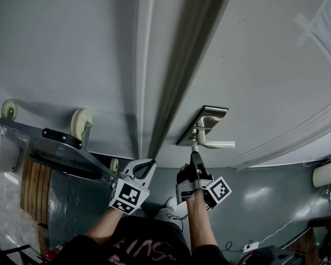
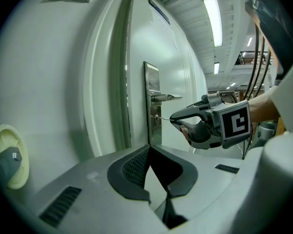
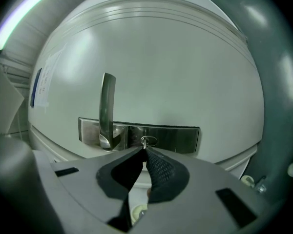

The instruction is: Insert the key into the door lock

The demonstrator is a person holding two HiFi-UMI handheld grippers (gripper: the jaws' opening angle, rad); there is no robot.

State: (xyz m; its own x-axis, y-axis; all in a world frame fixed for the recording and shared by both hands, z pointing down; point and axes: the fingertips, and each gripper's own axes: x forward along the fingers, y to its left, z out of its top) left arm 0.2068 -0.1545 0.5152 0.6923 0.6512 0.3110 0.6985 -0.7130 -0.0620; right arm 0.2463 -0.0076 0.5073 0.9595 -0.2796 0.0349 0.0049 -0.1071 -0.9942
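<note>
Insertion step: the right tool [image 3: 144,151], clamped on the key [image 3: 144,144], holds its tip at the door lock [image 3: 149,141], at 3 o'clock of the handle [image 3: 106,106], so next probably comes a straight, aligned push, while the left tool [image 2: 149,149] sits closed and empty.

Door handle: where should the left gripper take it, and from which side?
Probably the door handle's free end, far from its pivot on the lock plate: the lever is a slim horizontal bar standing clear of the plate. Come from above, since the right gripper holds the key just below it.
</note>
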